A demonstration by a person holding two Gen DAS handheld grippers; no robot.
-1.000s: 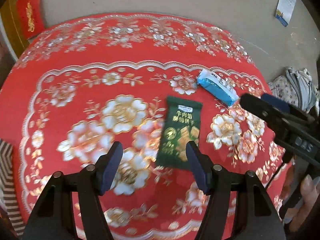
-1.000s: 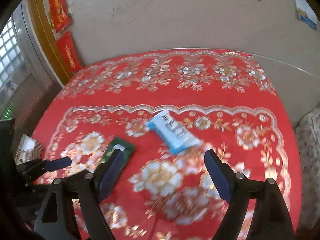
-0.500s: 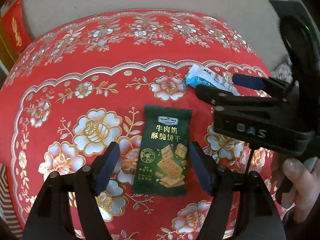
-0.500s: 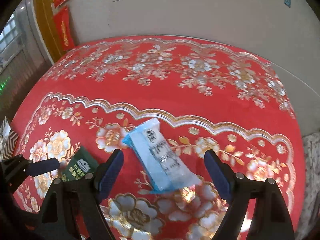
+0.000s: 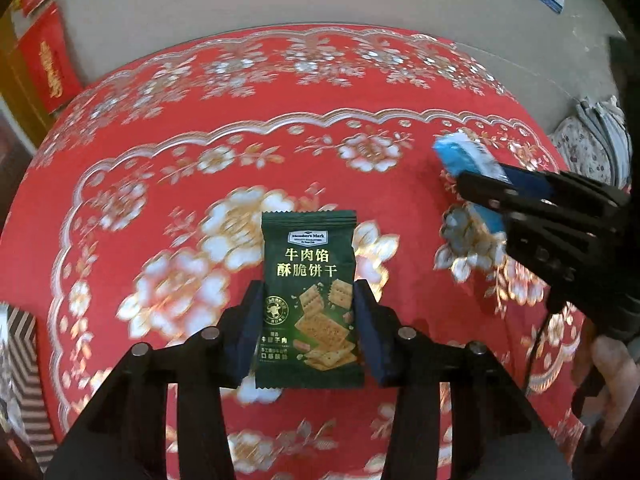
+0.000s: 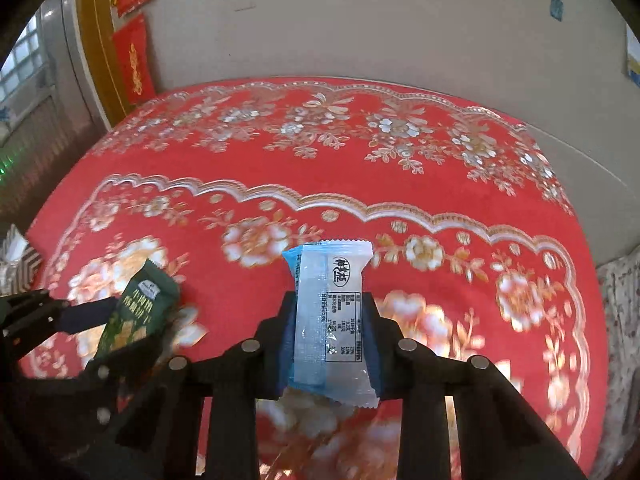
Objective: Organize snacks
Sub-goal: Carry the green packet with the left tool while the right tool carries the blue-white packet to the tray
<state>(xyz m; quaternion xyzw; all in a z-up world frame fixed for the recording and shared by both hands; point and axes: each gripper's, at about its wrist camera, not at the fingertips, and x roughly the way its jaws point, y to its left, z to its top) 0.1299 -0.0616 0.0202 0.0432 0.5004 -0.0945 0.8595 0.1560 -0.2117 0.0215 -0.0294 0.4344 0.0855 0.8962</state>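
My left gripper (image 5: 308,312) is shut on a dark green biscuit packet (image 5: 309,280) and holds it upright-facing above the red flowered tablecloth (image 5: 200,168). My right gripper (image 6: 330,320) is shut on a blue and white snack packet (image 6: 330,308), lifted off the cloth. In the left wrist view the right gripper (image 5: 476,188) with the blue packet (image 5: 464,156) is at the right. In the right wrist view the left gripper (image 6: 100,320) with the green packet (image 6: 136,312) is at the lower left.
The round table reaches a beige wall (image 6: 360,20) at the back. Red paper hangings (image 6: 134,60) are on the left wall. A patterned cushion (image 5: 588,148) lies beyond the table's right edge. A striped object (image 5: 20,336) sits at the left edge.
Both grippers moved down and closed: the left onto the green packet, the right onto the blue packet. Both packets have left the cloth.
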